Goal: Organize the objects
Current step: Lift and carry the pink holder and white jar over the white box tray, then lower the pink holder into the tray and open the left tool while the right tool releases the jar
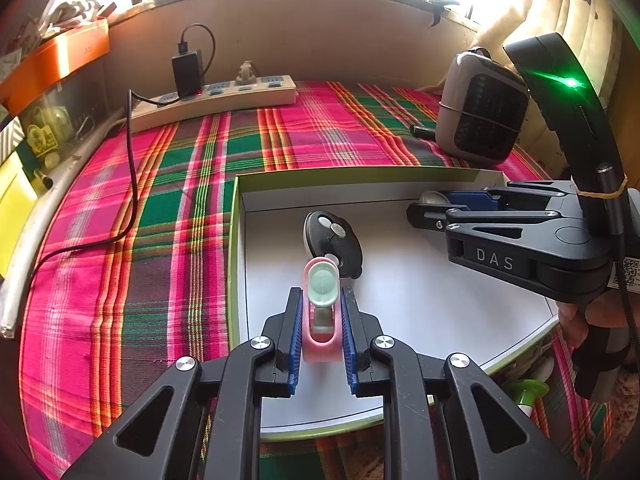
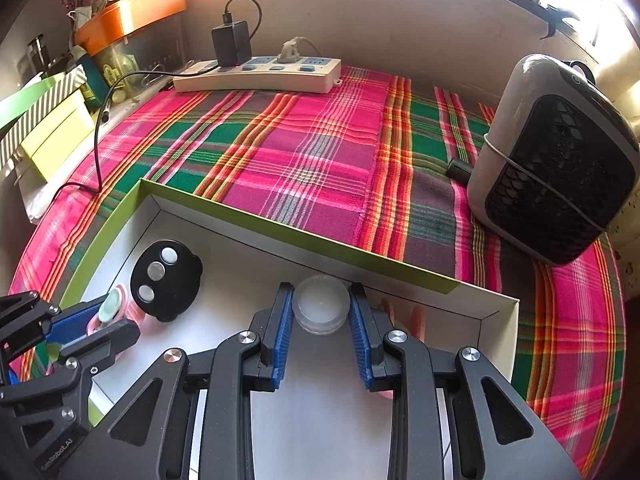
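Left wrist view: close above the white tray [image 1: 400, 320], facing the back wall. Right wrist view: close, same heading, further right. Shared: tray, black disc [image 1: 334, 244] [image 2: 166, 280], power strip [image 1: 224, 98] [image 2: 256, 76], heater [image 1: 482, 120] [image 2: 556, 160].

A shallow open cardboard box with a white floor and lime-green outer walls [image 1: 236, 240] lies flat on the plaid cloth, and all the small objects sit within it. A pink plastic holder with a pale mint oval cap [image 1: 322, 308] stands between the left gripper's [image 1: 321, 334] blue fingers [image 1: 294, 336], pinched on both sides. Just beyond those fingertips lies a black oval disc with three round silver-white buttons [image 2: 166, 278], flat on the box floor. A small round translucent plastic jar with a whitish lid [image 2: 321, 309] sits between the right gripper's [image 2: 321, 326] fingertips, near the box's far wall
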Action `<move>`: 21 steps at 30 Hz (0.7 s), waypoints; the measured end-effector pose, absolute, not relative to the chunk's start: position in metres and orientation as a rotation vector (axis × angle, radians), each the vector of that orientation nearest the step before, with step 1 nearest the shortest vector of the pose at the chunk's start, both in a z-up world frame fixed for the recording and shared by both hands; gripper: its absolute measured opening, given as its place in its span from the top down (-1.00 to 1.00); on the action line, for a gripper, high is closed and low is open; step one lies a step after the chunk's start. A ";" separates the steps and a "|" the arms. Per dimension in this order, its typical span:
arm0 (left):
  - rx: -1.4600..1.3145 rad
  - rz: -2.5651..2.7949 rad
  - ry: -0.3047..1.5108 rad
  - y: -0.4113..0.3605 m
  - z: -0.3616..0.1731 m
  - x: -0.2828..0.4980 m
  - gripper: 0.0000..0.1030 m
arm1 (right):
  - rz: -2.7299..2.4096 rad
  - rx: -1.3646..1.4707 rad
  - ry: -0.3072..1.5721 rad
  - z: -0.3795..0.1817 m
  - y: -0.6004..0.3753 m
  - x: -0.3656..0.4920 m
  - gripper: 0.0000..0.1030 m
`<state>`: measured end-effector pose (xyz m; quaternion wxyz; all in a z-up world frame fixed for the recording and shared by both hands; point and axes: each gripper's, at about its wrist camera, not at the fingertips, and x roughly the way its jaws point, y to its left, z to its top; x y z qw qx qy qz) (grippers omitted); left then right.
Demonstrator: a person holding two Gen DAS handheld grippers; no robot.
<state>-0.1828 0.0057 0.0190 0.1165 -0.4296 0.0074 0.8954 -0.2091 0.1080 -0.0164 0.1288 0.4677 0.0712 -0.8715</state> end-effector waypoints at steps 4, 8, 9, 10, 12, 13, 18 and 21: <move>-1.257 2.623 0.024 0.006 0.019 -0.183 0.69 | -2.536 1.361 0.216 -0.017 0.107 -0.210 0.44; -1.257 2.623 0.026 0.006 0.019 -0.183 0.69 | -2.538 1.364 0.220 -0.017 0.107 -0.211 0.44; -1.257 2.623 0.027 0.006 0.019 -0.183 0.68 | -2.538 1.363 0.221 -0.017 0.107 -0.211 0.44; -1.258 2.624 0.028 0.006 0.019 -0.183 0.68 | -2.538 1.364 0.219 -0.017 0.107 -0.211 0.44; -1.257 2.624 0.028 0.007 0.019 -0.183 0.68 | -2.539 1.364 0.220 -0.017 0.106 -0.211 0.44; -1.257 2.624 0.028 0.006 0.019 -0.183 0.68 | -2.540 1.364 0.220 -0.017 0.106 -0.212 0.44; -1.258 2.623 0.028 0.007 0.019 -0.183 0.68 | -2.541 1.362 0.219 -0.017 0.106 -0.212 0.44; -1.258 2.622 0.028 0.007 0.019 -0.183 0.67 | -2.544 1.362 0.217 -0.017 0.107 -0.211 0.42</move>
